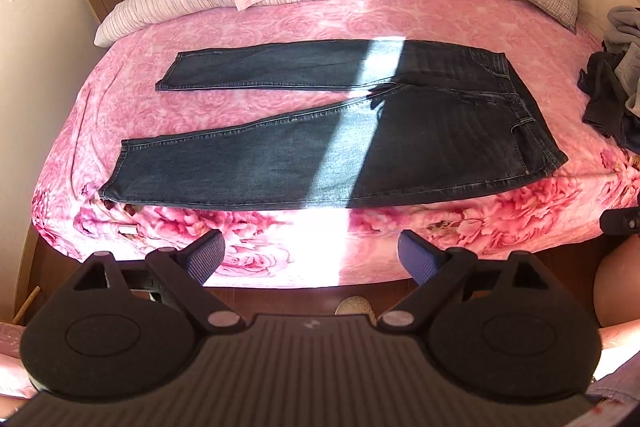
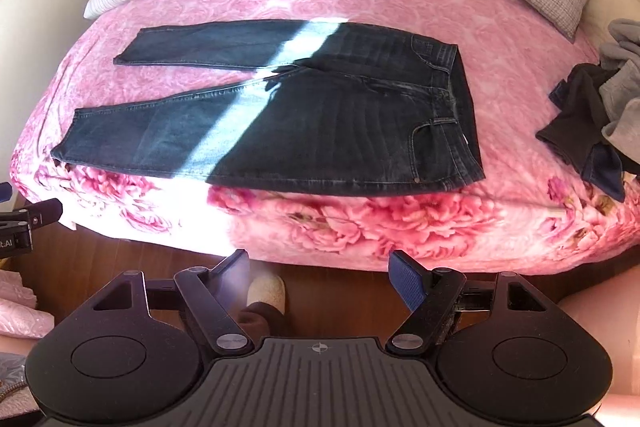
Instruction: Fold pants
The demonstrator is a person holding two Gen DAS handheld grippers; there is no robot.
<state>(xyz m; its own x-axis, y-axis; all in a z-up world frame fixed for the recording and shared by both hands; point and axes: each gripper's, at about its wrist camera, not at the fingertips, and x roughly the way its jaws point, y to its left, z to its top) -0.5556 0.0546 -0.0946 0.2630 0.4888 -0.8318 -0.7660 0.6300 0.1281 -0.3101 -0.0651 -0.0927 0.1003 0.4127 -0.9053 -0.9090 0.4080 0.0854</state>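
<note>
Dark denim pants (image 1: 340, 131) lie flat, legs spread, along the near edge of the pink floral bed (image 1: 480, 23). Left hand-held gripper (image 1: 312, 255) and right hand-held gripper (image 2: 318, 275) stand wide apart, empty, short of that edge.

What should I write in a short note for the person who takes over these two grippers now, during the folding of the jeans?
Left gripper: open, empty, held off the near edge of the bed.
Right gripper: open, empty, also short of the bed.
Jeans: spread flat on the pink floral cover, legs apart pointing left, waistband at the right, a strip of sunlight across them.
Done: jeans laid out; no fold yet.
Left: probably bring one leg over the other, then fold lengthwise.
A pile of other clothes lies to the right, apart from the jeans.
</note>
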